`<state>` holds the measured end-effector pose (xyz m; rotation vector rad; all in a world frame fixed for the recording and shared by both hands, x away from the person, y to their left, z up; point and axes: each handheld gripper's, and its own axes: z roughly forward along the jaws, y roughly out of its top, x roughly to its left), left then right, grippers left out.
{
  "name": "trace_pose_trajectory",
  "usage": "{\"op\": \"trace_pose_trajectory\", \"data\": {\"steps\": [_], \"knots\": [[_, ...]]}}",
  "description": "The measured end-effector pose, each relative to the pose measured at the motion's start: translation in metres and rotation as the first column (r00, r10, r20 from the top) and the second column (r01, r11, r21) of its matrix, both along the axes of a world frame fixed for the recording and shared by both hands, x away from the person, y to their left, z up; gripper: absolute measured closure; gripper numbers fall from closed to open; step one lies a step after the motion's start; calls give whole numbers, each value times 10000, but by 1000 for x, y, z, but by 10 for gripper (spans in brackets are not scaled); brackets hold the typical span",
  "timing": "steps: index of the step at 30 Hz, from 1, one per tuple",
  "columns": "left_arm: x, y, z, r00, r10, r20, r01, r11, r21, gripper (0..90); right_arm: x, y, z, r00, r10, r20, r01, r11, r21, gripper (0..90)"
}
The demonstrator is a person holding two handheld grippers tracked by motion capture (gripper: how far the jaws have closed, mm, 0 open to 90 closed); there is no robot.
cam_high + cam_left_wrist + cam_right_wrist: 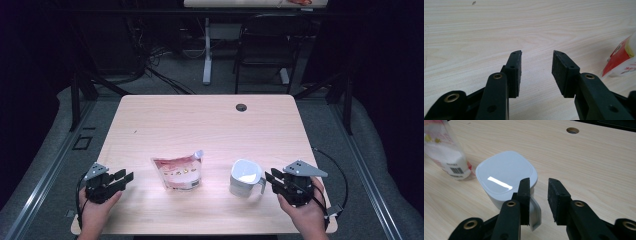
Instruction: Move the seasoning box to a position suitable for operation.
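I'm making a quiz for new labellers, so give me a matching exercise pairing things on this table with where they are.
Things:
1. white jug
2. red and white pouch
3. left gripper
4. cable hole

Places:
A. far side of the table
B. near the left edge, jaws apart over bare wood
C. middle of the table
D. just in front of the right gripper

Pairs: 1-D, 2-C, 3-B, 4-A

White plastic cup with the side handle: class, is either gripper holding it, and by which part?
Nothing is held. The right gripper is open with the white plastic cup's handle between its jaws, ungripped; the left gripper is open over bare table.
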<state>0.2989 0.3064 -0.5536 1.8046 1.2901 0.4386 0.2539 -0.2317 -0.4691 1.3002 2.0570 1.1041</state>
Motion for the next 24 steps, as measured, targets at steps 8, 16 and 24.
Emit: {"op": "trace_pose_trajectory", "data": {"steps": [8,16,24], "knots": [[0,0,0,10000,4,18,-4,10000,-9,597,7,4,9,9997,16,-242,-12,9998,195,821],[0,0,0,10000,-3,31,3,10000,-5,596,10,12,4,9985,246,-494,-243,9997,58,870],[0,1,0,10000,8,26,-8,10000,-5,596,14,17,-2,9985,275,-472,-273,9996,52,883]]}}
